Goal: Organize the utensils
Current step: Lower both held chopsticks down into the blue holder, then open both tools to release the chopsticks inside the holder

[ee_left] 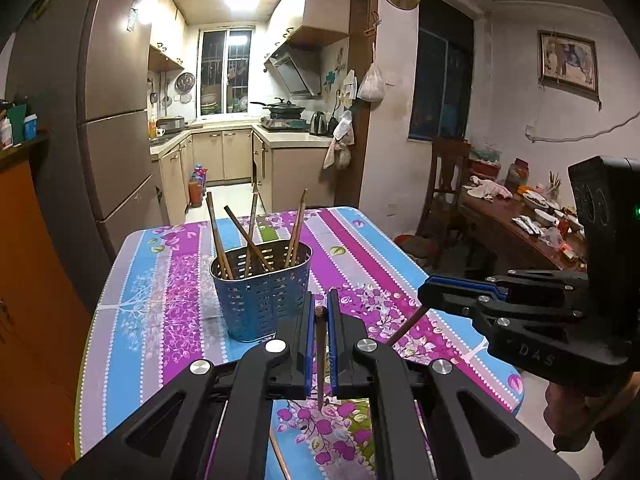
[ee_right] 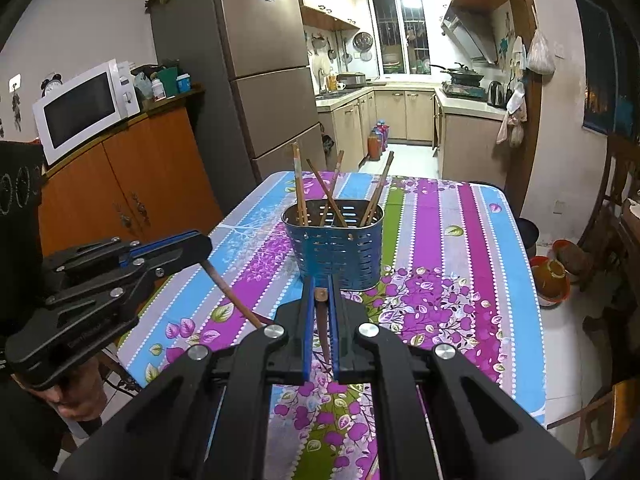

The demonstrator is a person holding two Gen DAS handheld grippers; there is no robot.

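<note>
Both grippers' (ee_left: 320, 306) (ee_right: 321, 286) chopstick tips seem hidden.

holder (ee_left: 262, 300): perforated blue metal, dull | chopsticks (ee_left: 218, 236): worn wood | tablecloth (ee_left: 168, 292): glossy floral plastic

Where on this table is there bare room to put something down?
Bare cloth lies left of the holder to the table edge, behind it, and right of it in the right wrist view. Crowded: the near strip, where both grippers each hold a chopstick.
</note>
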